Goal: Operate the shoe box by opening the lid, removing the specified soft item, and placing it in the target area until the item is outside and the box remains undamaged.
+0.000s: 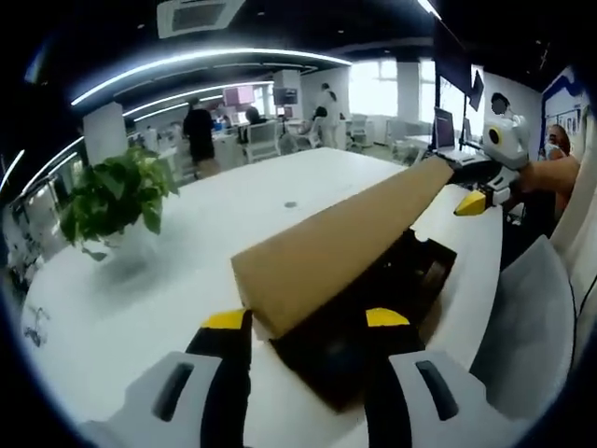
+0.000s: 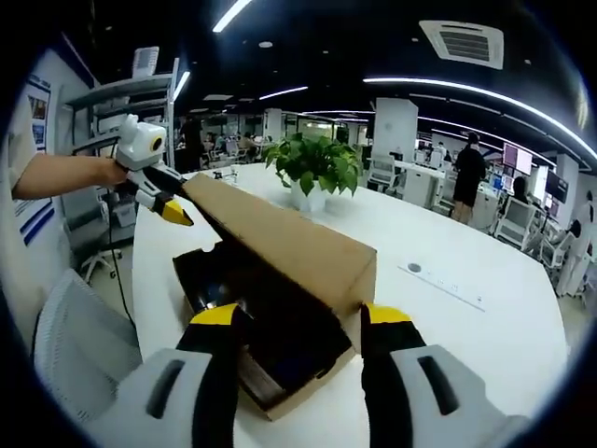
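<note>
Left gripper view has the box [image 1: 373,308] right ahead of the left gripper [image 1: 306,322], whose jaws stand apart with nothing between them, its near corner just past the tips. The lid [image 1: 336,247] is raised and tilted over the dark inside; what lies in there I cannot make out. At the box's far end the right gripper [image 1: 480,201] touches the lid's edge. In the right gripper view its own jaws [image 2: 300,317] are spread too, straddling the box's near end. The plant [image 2: 312,163] sits beyond the box on the table [image 2: 466,317].
</note>
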Motion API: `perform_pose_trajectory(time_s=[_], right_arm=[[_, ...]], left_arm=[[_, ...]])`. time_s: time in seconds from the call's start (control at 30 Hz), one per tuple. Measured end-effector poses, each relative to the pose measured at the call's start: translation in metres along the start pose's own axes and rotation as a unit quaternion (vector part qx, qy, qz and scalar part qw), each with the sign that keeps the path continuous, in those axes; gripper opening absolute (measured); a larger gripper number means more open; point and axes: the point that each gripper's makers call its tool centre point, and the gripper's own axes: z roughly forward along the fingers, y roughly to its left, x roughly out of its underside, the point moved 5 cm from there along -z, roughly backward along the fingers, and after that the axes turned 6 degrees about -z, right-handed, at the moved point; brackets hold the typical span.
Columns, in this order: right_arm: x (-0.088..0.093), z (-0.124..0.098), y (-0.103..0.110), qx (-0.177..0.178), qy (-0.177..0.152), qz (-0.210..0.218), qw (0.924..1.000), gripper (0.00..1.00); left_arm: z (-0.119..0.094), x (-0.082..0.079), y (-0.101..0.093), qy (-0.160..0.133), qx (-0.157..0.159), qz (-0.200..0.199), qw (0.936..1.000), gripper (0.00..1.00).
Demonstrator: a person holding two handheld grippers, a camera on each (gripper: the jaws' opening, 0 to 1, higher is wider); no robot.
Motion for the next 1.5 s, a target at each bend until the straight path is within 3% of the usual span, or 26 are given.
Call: perform_pose_trajectory(time_s=[0.4,0.93,1.5], right_arm=[[-0.006,0.006,-0.013,0.015,-0.01,-0.003,0.9998,0.44],[-0.015,0.018,-0.031,0.025,-0.025,-0.008,0.9993,0.42],[-0.015,0.033,-0.054,0.054,-0.031,-0.01,0.998,0.32]], left_arm=[[0.004,-0.011,0.016,-0.011,-0.039,0.01,0.9991,0.22],[0.013,-0.027,0.038,-0.024,-0.094,0.006,0.9953,0.04],[0.025,-0.037,0.054,-0.046,-0.103,-0.027,0.9933,0.01]])
